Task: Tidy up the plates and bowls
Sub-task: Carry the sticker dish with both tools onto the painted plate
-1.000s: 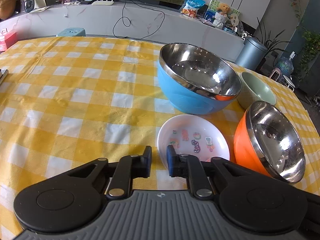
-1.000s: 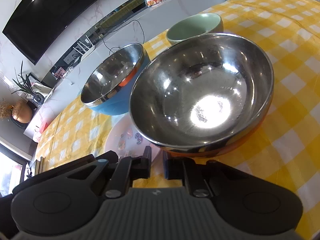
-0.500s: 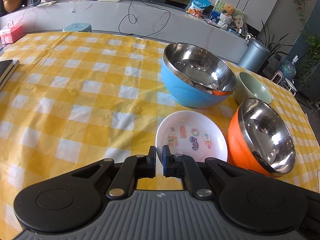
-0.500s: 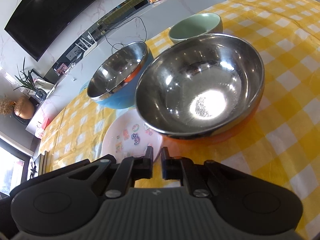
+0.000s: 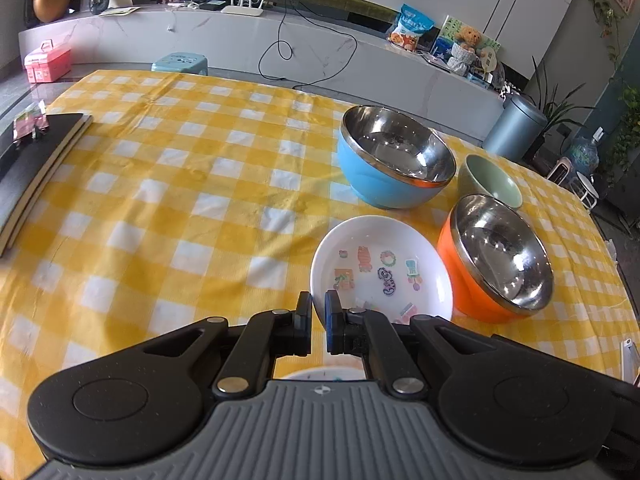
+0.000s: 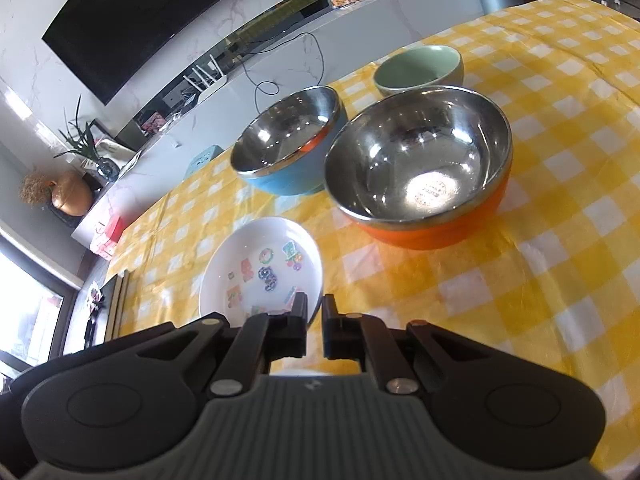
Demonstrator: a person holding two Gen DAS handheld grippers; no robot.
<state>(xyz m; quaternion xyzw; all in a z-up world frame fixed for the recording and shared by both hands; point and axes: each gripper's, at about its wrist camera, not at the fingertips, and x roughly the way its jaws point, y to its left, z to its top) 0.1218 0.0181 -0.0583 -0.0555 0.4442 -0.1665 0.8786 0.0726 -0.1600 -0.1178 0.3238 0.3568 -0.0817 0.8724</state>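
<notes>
The white plate [image 5: 382,264], printed with small cartoon figures, lies flat on the yellow checked worktop [image 5: 160,184]. It looks stiff, glazed and breakable, likely slick, so its thin raised rim is the place to pinch. At its 3 o'clock sits the orange bowl [image 5: 496,256], steel-lined and probably light; at 12 o'clock the blue bowl [image 5: 394,158]; the green bowl [image 5: 490,180] beyond. The left claw [image 5: 318,316] is nearly closed and empty at the plate's 7 o'clock edge. The right claw [image 6: 315,318] is likewise narrow and empty.
</notes>
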